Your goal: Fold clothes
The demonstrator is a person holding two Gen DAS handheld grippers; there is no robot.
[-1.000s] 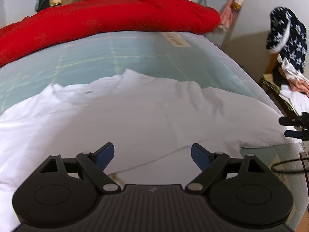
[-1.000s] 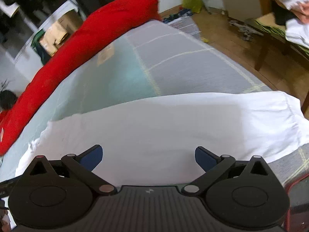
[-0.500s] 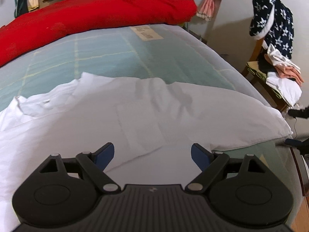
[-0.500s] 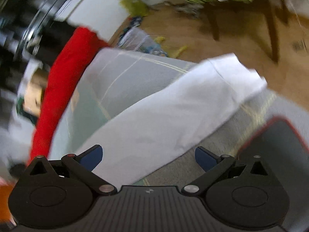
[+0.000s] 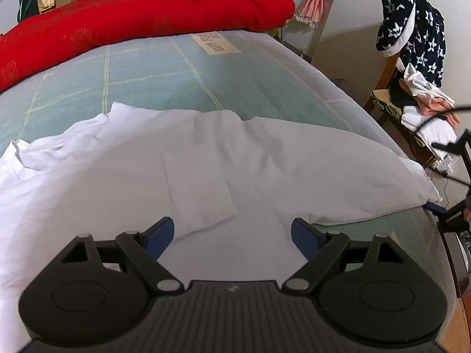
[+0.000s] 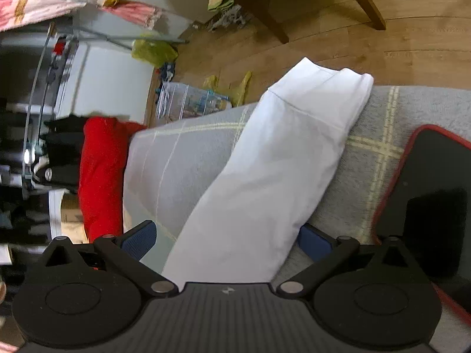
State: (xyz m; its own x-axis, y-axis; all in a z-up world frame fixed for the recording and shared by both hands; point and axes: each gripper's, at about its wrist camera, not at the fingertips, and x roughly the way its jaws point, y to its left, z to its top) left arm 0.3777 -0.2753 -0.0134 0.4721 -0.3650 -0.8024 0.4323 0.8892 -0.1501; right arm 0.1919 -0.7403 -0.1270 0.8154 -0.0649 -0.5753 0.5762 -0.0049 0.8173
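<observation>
The bed (image 5: 182, 67) is taking up most of both views, with a red quilt (image 5: 141, 8) bunched along its far side, and the white shirt (image 5: 206, 158) is lying spread across the near half of the checked cover. It is looking like thin, soft cotton: light, limp, nothing stiff in it, so it is likely going to sag and crease wherever it is lifted, and a pinch on a hem or seam should be holding better than a pinch on loose cloth. The sleeve (image 6: 282, 158) is stretching out toward the bed's edge, its cuffed end (image 6: 323, 88) hanging near the floor side.

The left gripper (image 5: 232, 232) is hovering just above the shirt's body, its jaws standing wide and gripping nothing, with the cloth directly ahead and beneath. The right gripper (image 6: 226, 238) is sitting rolled on its side, jaws wide apart too, and the sleeve is running right between its blue pads (image 6: 138, 238), not being squeezed by them as far as I am seeing.
</observation>
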